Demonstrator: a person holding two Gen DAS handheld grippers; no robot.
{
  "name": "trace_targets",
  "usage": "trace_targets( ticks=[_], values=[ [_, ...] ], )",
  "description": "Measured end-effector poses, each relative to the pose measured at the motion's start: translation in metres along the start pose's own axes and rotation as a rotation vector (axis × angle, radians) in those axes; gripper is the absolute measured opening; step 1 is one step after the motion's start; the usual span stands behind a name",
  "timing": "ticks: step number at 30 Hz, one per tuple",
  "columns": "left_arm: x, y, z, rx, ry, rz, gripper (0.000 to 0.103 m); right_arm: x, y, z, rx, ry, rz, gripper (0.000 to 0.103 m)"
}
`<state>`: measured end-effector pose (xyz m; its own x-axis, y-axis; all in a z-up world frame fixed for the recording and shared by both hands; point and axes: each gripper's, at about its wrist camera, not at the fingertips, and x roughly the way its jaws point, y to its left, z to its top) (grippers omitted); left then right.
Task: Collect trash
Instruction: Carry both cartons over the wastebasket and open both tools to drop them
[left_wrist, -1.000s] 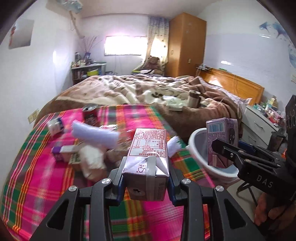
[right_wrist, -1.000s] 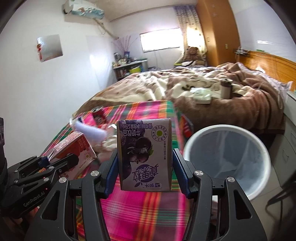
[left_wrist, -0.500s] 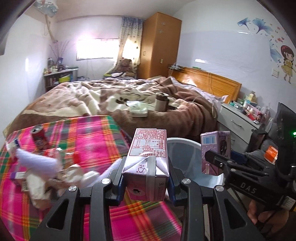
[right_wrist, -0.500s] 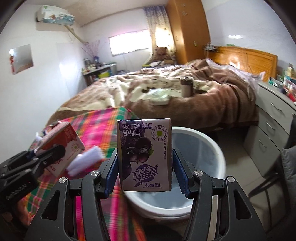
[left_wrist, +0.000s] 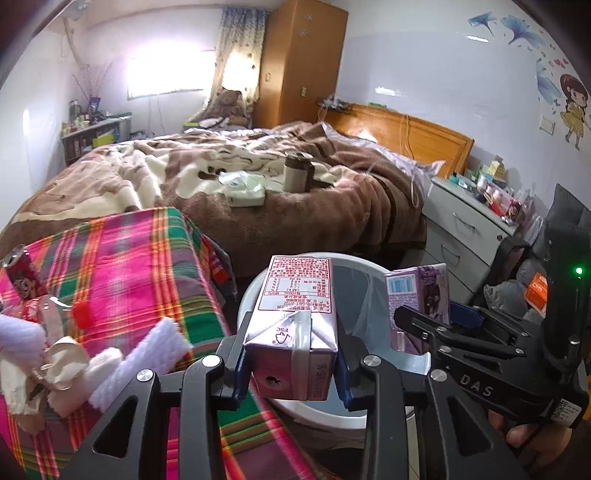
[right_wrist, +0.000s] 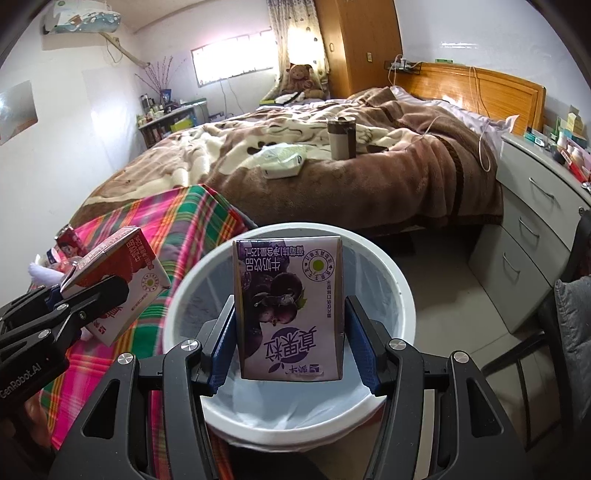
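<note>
On the plaid cloth (left_wrist: 122, 266) at left lay crumpled tissues (left_wrist: 62, 365) and a red can (left_wrist: 20, 273). The left gripper (left_wrist: 291, 354) clamped a pink milk carton (left_wrist: 295, 332) at the white bin (right_wrist: 391, 280) rim; the right gripper (right_wrist: 291, 339) pinched a purple blueberry milk carton (right_wrist: 290, 306) over the bin's opening.

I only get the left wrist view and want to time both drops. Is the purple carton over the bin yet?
Observer: Yes. From the right wrist, the purple carton sits in front of the bin opening, clamped by the right gripper.
Operator: Anything in the bin?
Observer: Only the clear liner shows; part of the bottom is hidden.
Operator: What's printed on my carton's far face?
Observer: The red carton shows a red front with a round green mark.
</note>
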<state>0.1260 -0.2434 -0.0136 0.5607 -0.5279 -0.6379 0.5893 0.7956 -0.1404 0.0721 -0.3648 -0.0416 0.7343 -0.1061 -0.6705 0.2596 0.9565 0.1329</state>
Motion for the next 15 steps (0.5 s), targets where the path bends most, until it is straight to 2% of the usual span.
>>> trace_targets(
  ticks=[5, 7, 8, 10, 15],
  values=[
    [0.01, -0.004, 0.001, -0.002, 0.016, -0.015, 0.037, 0.009, -0.008, 0.0, 0.002, 0.039, -0.022, 0.057],
    [0.012, -0.006, 0.002, 0.01, 0.01, -0.01, 0.043, 0.011, -0.01, -0.001, 0.001, 0.051, -0.029, 0.057],
    [0.012, -0.006, 0.002, 0.008, 0.011, -0.008, 0.05, 0.012, -0.011, -0.001, 0.002, 0.056, -0.03, 0.058],
    [0.012, -0.003, 0.002, -0.011, 0.014, -0.019, 0.054, 0.013, -0.011, 0.0, 0.001, 0.061, -0.036, 0.071],
    [-0.001, 0.003, 0.0, -0.009, -0.009, 0.003, 0.056, 0.006, -0.009, -0.001, 0.003, 0.044, -0.059, 0.072]
  ],
)
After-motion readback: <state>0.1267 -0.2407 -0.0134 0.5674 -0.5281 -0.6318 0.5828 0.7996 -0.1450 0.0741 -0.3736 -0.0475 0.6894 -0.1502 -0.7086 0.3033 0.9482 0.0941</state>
